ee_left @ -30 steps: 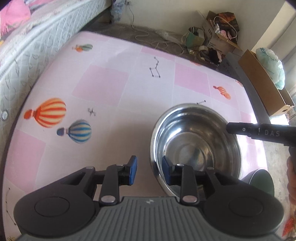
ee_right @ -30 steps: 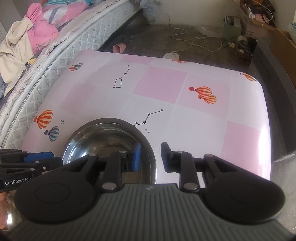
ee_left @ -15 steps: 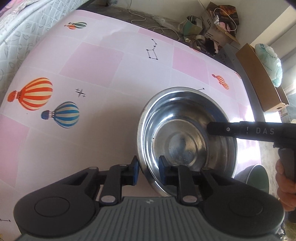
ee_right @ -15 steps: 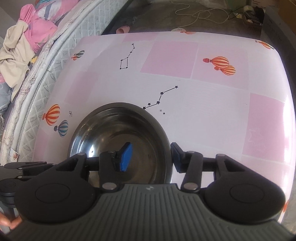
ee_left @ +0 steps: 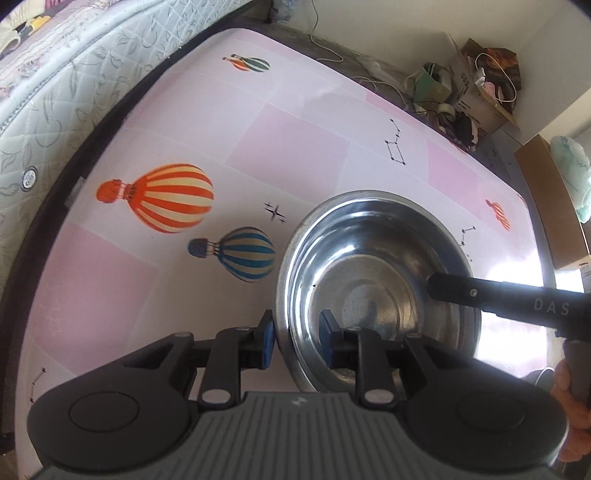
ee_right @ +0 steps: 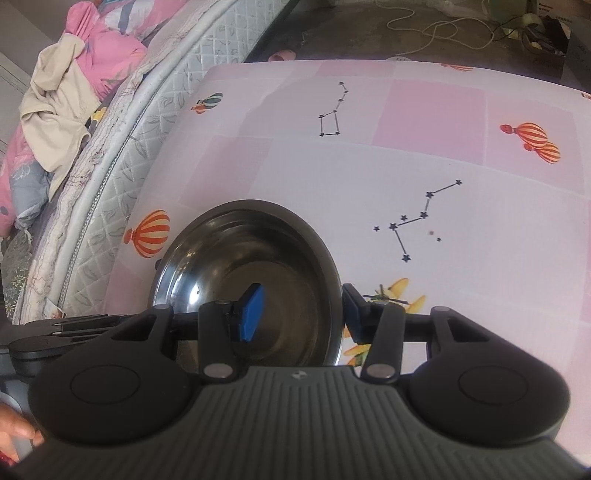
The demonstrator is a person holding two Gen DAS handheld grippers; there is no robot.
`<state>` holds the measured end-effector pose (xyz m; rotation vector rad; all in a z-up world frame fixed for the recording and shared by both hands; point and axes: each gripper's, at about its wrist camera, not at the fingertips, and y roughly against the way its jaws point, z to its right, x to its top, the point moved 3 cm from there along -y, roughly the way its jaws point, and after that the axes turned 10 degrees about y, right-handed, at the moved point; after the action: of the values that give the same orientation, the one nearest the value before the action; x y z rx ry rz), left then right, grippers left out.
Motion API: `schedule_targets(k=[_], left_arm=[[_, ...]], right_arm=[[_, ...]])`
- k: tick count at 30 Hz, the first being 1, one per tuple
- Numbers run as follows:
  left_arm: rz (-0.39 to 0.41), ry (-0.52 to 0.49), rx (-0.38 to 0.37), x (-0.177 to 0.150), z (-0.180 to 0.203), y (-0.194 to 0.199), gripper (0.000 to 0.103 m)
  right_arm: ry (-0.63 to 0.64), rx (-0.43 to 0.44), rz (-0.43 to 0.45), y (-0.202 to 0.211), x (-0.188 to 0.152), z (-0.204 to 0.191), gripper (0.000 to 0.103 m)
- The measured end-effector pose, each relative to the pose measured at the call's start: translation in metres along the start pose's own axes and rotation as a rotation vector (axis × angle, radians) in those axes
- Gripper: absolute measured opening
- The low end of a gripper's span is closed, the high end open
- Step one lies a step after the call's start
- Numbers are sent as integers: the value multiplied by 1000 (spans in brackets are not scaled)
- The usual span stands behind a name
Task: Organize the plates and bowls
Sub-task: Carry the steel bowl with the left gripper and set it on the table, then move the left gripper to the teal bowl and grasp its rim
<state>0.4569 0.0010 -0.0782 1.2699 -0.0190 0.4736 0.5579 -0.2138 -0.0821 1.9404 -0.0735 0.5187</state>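
Observation:
A large steel bowl [ee_left: 373, 273] rests on the pink balloon-print table [ee_left: 303, 140]. My left gripper [ee_left: 297, 338] straddles the bowl's near-left rim, one blue pad outside and one inside, shut on it. My right gripper [ee_right: 303, 310] straddles the bowl's [ee_right: 251, 258] right rim with its jaws wide, the left pad inside the bowl and the right pad outside, not touching the wall. The right gripper's finger [ee_left: 480, 293] shows over the bowl in the left wrist view.
A quilted mattress [ee_right: 122, 122] with pink bedding runs along the table's left edge. Cardboard boxes [ee_left: 550, 199] and clutter [ee_left: 461, 92] stand beyond the far right corner. Cables lie on the floor [ee_right: 436, 29] behind the table.
The bowl has shifted left across the table, held by my left gripper. The right gripper's jaws have opened wider around the right rim.

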Motion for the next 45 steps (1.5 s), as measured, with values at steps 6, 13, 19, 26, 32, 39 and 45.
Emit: schedule_targets(k=[6, 13, 19, 26, 32, 39, 45], left_arm=[[54, -50, 4, -4, 5, 14, 39], [127, -125, -17, -17, 21, 44, 53], [175, -202, -35, -35, 40, 68, 60], [143, -293, -83, -66, 69, 78, 62], [89, -413, -128, -102, 106, 74, 66], [27, -478, -186, -136, 151, 48, 67], [-46, -468, -177, -147, 176, 18, 57]], right_arm=[[56, -49, 35, 2, 3, -13, 45], [45, -65, 139, 55, 0, -4, 45], [7, -59, 220, 109, -24, 12, 45], [-44, -64, 279, 160, -75, 34, 45], [-95, -93, 292, 187, -132, 54, 45], [-159, -152, 294, 203, -187, 83, 45], [-244, -157, 267, 192, -210, 115, 39]])
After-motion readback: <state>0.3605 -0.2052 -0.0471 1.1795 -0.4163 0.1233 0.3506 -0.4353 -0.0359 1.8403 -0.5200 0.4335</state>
